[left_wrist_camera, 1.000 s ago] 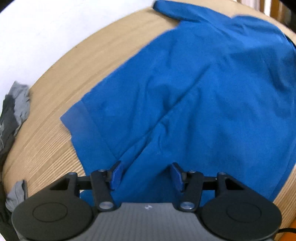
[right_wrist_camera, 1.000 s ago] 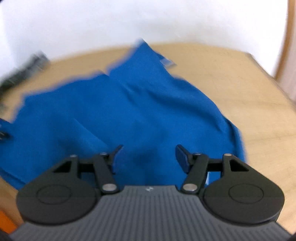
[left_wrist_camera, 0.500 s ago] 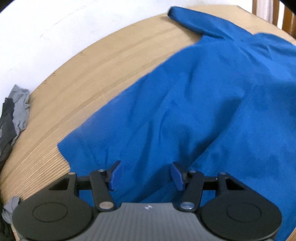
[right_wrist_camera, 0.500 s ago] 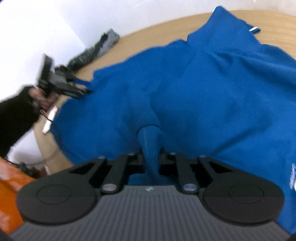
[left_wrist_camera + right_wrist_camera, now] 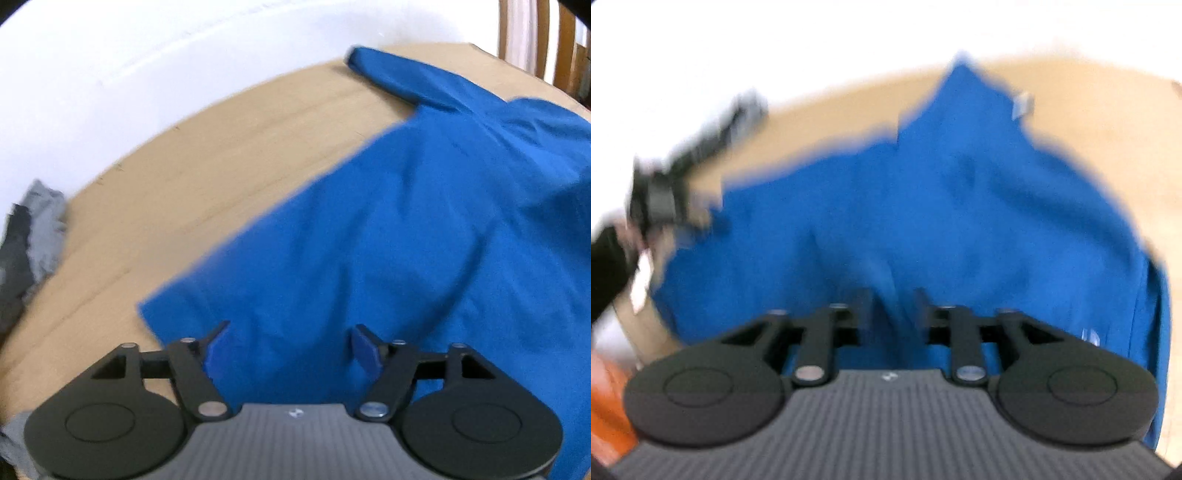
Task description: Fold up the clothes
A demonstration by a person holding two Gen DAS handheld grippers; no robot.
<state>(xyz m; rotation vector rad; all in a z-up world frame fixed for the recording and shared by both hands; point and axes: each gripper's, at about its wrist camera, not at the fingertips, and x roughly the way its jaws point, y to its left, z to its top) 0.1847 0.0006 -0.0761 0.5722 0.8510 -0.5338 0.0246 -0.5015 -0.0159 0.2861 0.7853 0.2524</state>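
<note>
Between the right gripper's [image 5: 892,310] nearly closed jaws, a ridge of the blue shirt [image 5: 388,236] looks pinched, though blur leaves doubt. Ahead of the left gripper's [image 5: 290,345] wide, empty jaws lies the hem on the wooden table [image 5: 229,147]. A shallow pinch could slip under pull.

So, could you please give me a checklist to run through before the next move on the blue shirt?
1. Right tool pinching a fold of the blue shirt: ok, though the view is blurred.
2. Left tool open over the shirt's hem: ok; it grips nothing yet.
3. Sleeve lying flat on the wooden table: ok.
4. Shirt body smooth: not ok, creases run across it.
5. Grey clothes apart from the shirt: ok.
</note>
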